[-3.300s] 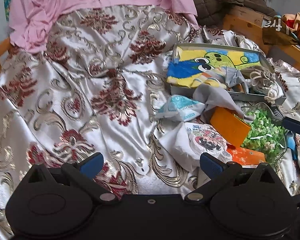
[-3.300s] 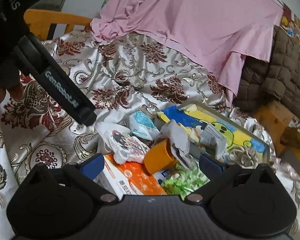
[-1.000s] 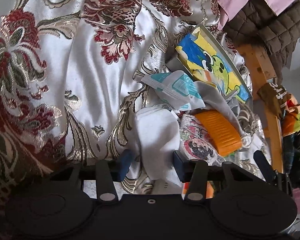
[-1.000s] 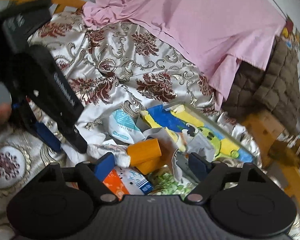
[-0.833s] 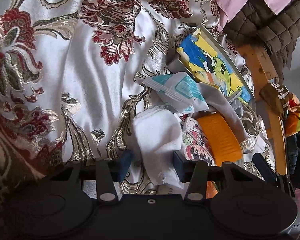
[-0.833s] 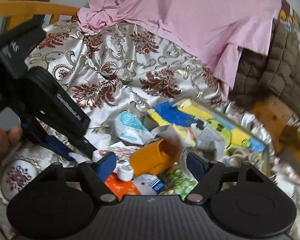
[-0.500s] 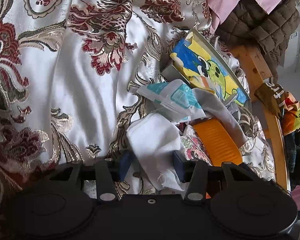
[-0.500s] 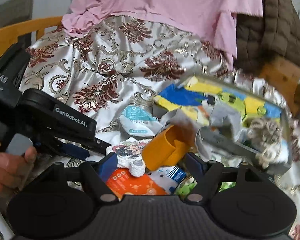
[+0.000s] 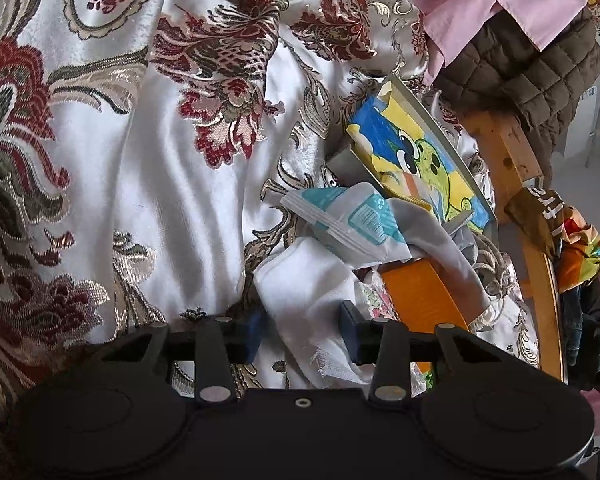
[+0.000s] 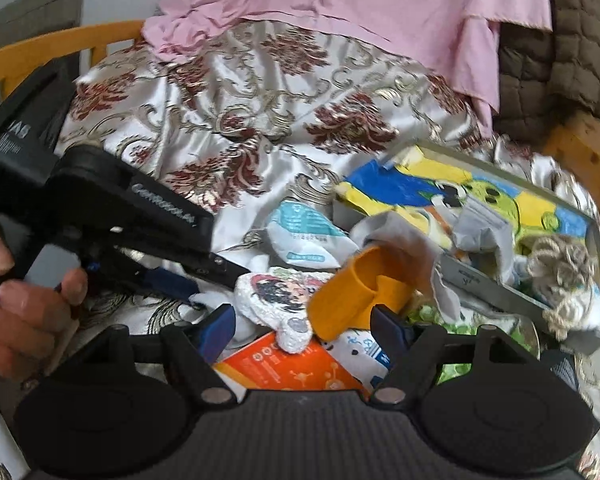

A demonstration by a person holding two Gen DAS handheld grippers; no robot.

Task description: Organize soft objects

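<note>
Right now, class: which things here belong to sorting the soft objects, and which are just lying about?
Belongs to the job:
- white cloth, between the left claw pads
- cartoon pouch
- grey cloth
- tray

Lying about:
- orange cup
- orange box
- brown quilted jacket

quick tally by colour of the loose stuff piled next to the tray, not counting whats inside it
white cloth: 1
grey cloth: 1
teal and white packet: 1
orange cup: 1
orange box: 1
cartoon print pouch: 1
green and white bag: 1
total: 7, though more may lie hidden under the pile
</note>
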